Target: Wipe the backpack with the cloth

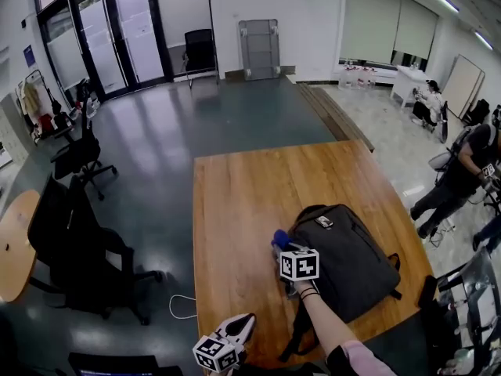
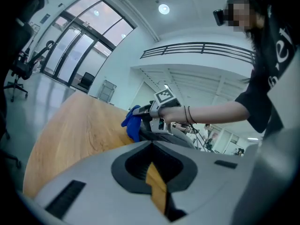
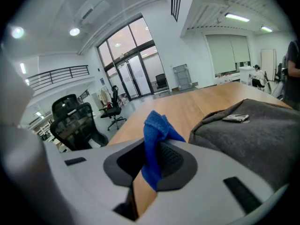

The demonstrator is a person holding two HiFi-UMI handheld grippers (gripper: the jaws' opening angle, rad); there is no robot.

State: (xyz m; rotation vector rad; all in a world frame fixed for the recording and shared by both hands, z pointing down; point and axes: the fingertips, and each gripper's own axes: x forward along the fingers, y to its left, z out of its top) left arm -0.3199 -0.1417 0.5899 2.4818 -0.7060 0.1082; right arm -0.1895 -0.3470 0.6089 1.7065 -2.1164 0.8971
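A dark grey backpack [image 1: 348,258] lies flat on the wooden table [image 1: 243,210], near its front right corner. My right gripper [image 1: 285,249] is at the backpack's left edge, shut on a blue cloth [image 1: 279,238]. In the right gripper view the cloth [image 3: 157,131] sticks up out of the jaws, and the backpack [image 3: 255,130] lies just to the right of it. My left gripper [image 1: 239,329] hangs at the table's front edge, apart from the backpack, with its jaws together and nothing in them. The left gripper view shows the cloth [image 2: 132,122] and the right gripper [image 2: 157,112] ahead.
Black office chairs [image 1: 78,245] and a round wooden table [image 1: 16,245] stand on the floor to the left. A white cable [image 1: 184,304] lies on the floor by the table. A backpack strap [image 1: 300,329] trails toward the front edge. People [image 1: 462,171] are at the right.
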